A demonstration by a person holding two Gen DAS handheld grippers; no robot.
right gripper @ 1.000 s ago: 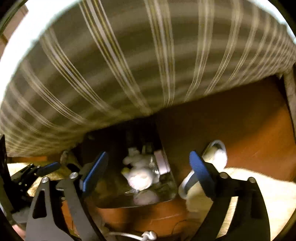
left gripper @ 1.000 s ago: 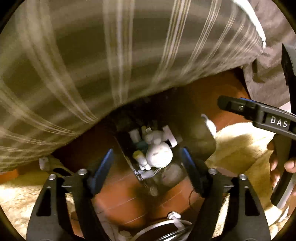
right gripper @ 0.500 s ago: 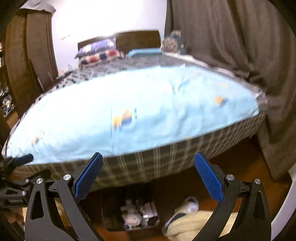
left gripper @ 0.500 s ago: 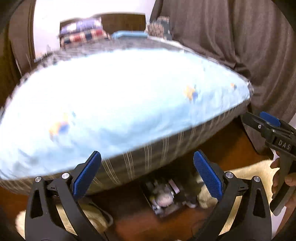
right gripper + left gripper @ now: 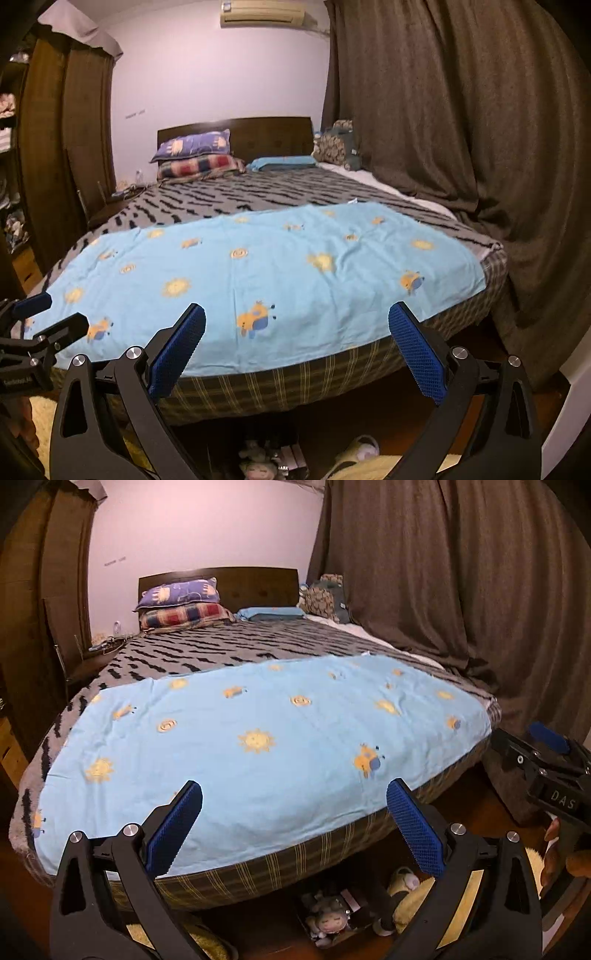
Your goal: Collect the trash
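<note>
My left gripper (image 5: 293, 829) is open and empty, held above the floor and facing the foot of a bed (image 5: 258, 738). My right gripper (image 5: 295, 349) is open and empty too, beside it on the right; its body shows in the left wrist view (image 5: 546, 771). A clear box of small toys and bits (image 5: 334, 912) sits on the floor under the bed's foot; it also shows in the right wrist view (image 5: 264, 463). I see no clear piece of trash on the bed.
A light blue sheet with suns (image 5: 258, 277) covers the bed's foot, pillows (image 5: 195, 153) at the head. Dark curtains (image 5: 461, 129) hang on the right. A slipper (image 5: 356, 445) and a cream fluffy rug (image 5: 439, 901) lie on the wood floor. A wardrobe (image 5: 62, 147) stands left.
Both grippers have risen and tilted up from close over the box under the bed to a view across the whole bed. Both stayed open and empty.
</note>
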